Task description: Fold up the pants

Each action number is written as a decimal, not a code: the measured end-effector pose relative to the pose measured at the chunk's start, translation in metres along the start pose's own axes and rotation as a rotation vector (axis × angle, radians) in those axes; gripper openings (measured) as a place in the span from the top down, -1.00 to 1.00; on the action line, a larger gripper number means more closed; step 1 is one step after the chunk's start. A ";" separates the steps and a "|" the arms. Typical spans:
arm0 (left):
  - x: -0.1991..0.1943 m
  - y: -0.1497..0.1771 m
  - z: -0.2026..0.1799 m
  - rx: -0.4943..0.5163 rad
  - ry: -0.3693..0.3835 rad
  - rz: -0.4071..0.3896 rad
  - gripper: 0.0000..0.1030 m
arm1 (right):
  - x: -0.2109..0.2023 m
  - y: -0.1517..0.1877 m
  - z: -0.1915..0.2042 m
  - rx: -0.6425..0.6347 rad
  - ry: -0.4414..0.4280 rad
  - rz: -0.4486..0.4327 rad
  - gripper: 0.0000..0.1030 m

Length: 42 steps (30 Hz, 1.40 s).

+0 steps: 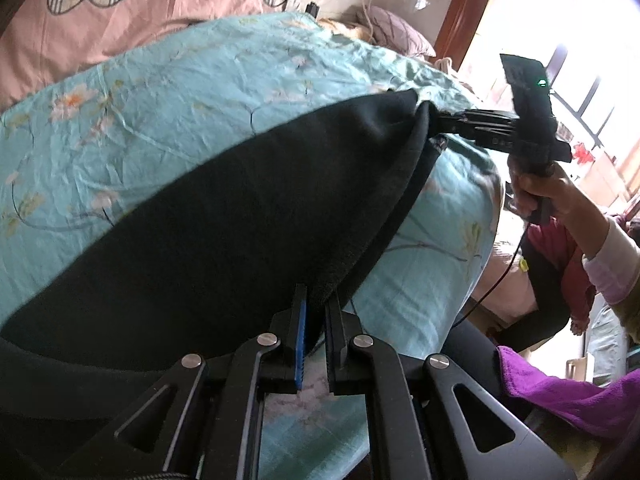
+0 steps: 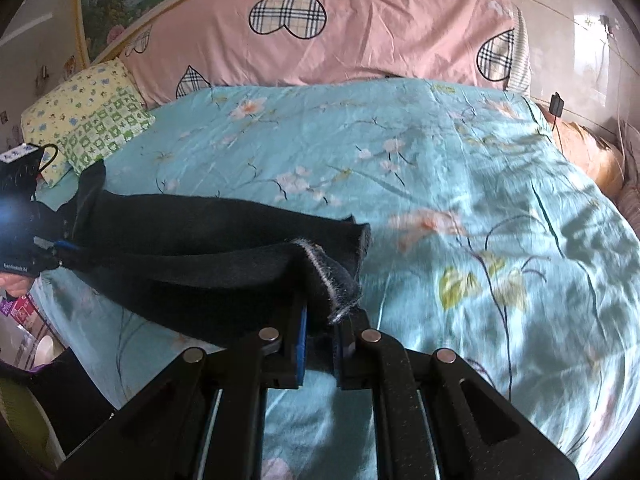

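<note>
We find the pair of black, thick knitted or fleece-like pants point(image 1: 224, 216) held up between the two grippers, stretched across the near part of the bed above the light blue floral bedsheet point(image 1: 200, 68). The left gripper point(image 1: 316, 320) has its jaws closed on one end of the fabric edge, the cloth pinched between the blue pad and the opposite finger. The right gripper point(image 2: 320, 320) is likewise clamped on the other end, where a frayed, pale-fuzzed hem point(image 2: 328, 280) stands above the fingers. In the left wrist view the right gripper appears at the far right, gripping the cloth corner, held by the person's hand point(image 1: 540, 188).

The span between the grippers sags and twists in the right wrist view, with one layer lying over another. We judge the fabric soft, limp and moderately heavy for cloth; it will drape and not hold a crease unaided. It does not look slippery, and the fuzzy texture should seat well against the pads. We judge the sound hold points to be the hem and edge corners, taking both layers together, as a single layer would let the other fall away.

Beyond the sheet at the far side lies a pink pillow with plaid heart patches point(image 2: 320, 32), and at the far left a yellow and green patterned pillow point(image 2: 92, 120). A purple towel point(image 1: 572, 392) lies near right in the left wrist view.
</note>
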State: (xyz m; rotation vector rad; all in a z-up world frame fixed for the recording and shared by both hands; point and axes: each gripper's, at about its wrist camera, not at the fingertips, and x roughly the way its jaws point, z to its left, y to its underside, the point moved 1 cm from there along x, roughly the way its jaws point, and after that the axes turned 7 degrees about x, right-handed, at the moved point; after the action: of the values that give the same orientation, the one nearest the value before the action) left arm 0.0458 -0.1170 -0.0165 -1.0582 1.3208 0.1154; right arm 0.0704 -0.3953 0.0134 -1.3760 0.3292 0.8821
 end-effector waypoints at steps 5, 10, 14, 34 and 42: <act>0.003 0.005 0.006 -0.061 0.020 -0.015 0.60 | -0.004 0.005 0.007 -0.016 0.083 0.026 0.10; -0.010 0.013 0.000 -0.074 0.015 -0.052 0.25 | -0.026 0.014 0.002 0.042 0.108 -0.006 -0.24; -0.018 0.021 0.007 -0.114 0.005 -0.065 0.24 | -0.044 0.018 0.006 0.096 0.087 -0.050 -0.24; -0.107 0.067 0.106 -0.369 -0.214 -0.173 0.17 | 0.010 -0.015 0.146 0.048 -0.305 -0.040 -0.24; -0.152 0.100 0.165 -0.496 -0.296 -0.206 0.13 | 0.042 -0.025 0.193 0.010 -0.407 0.030 -0.24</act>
State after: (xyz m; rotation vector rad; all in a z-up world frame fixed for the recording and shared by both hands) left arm 0.0561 0.1238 0.0325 -1.5244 0.9265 0.4444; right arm 0.0613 -0.1983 0.0435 -1.1507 0.0417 1.1569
